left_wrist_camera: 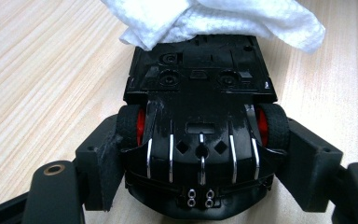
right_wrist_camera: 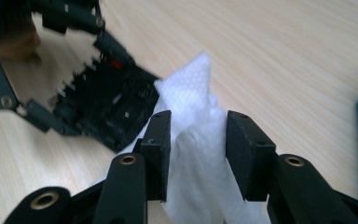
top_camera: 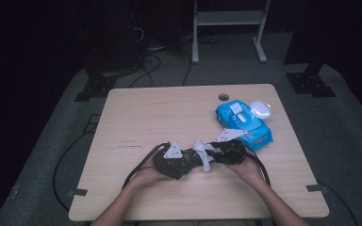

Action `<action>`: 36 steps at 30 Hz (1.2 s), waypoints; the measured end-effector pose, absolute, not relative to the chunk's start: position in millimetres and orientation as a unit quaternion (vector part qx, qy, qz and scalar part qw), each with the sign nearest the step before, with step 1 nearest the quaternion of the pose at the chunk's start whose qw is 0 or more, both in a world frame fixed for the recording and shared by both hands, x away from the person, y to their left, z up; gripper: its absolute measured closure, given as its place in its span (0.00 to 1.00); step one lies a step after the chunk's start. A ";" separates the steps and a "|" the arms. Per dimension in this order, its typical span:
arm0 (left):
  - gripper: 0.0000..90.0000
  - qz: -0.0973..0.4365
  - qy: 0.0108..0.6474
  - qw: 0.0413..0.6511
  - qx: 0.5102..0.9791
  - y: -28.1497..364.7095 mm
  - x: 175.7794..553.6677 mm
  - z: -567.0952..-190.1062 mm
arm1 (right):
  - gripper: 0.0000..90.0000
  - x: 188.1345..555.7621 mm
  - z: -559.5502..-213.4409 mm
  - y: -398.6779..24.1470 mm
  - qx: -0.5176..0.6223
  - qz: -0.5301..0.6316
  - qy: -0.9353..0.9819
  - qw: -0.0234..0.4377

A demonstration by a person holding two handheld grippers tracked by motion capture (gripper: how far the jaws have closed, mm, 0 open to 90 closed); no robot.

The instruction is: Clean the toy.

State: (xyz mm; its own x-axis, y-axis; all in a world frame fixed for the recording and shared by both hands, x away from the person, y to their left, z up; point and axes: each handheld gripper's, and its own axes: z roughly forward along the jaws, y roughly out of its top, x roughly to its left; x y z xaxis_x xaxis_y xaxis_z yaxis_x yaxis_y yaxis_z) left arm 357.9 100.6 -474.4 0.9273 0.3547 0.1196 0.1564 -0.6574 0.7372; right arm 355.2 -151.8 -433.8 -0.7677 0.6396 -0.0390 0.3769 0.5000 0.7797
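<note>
A black toy car [left_wrist_camera: 200, 135] with red wheel hubs lies upside down between the jaws of my left gripper [left_wrist_camera: 200, 163], which is shut on its sides. A white wet wipe [right_wrist_camera: 193, 140] is bunched in my right gripper [right_wrist_camera: 196, 140], which is shut on it. The wipe [left_wrist_camera: 214, 18] rests on the far end of the car's underside. In the high view both grippers meet near the table's front middle: the left gripper [top_camera: 172, 162] with the car, the right gripper [top_camera: 226, 151] with the wipe [top_camera: 203, 153].
A blue pack of wet wipes [top_camera: 243, 123] lies at the right of the wooden table [top_camera: 160, 113], with a small white case [top_camera: 261, 109] just behind it. A cable hole [top_camera: 223, 97] sits near the far edge. Cables trail off the left front.
</note>
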 end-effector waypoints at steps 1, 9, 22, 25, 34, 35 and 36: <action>0.27 0.128 0.142 0.389 0.901 100.4 357.7 -474.4 | 0.67 354.3 -436.0 -150.9 0.296 0.397 0.853 0.164; 0.27 0.130 0.139 0.393 0.899 100.4 357.1 -472.8 | 0.77 356.6 -450.1 -137.2 0.290 0.371 0.865 0.173; 0.27 0.133 0.137 0.388 0.902 99.3 356.8 -474.0 | 0.91 349.4 -446.7 -126.9 0.286 0.396 0.863 0.128; 0.27 0.132 0.138 0.380 0.905 98.9 356.8 -475.8 | 0.91 344.2 -446.0 -116.4 0.264 0.402 0.868 0.122; 0.27 0.134 0.139 0.384 0.903 99.5 356.7 -474.3 | 0.91 359.1 -446.8 -151.1 0.314 0.368 0.860 0.163; 0.27 0.135 0.138 0.384 0.903 99.4 356.6 -474.0 | 0.91 360.7 -448.0 -156.0 0.323 0.369 0.857 0.158; 0.27 0.136 0.138 0.383 0.903 99.3 356.4 -473.9 | 0.91 362.0 -448.9 -159.6 0.328 0.372 0.855 0.151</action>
State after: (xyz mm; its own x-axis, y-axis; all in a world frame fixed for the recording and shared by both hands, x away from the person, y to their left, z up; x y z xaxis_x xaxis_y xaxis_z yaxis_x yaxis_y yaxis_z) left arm 356.4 99.3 -473.9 0.9250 0.3529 0.1406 0.1443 -0.6688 0.7293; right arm 362.0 -159.6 -448.9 -0.7392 0.6734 -0.0130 0.4492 0.5073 0.7354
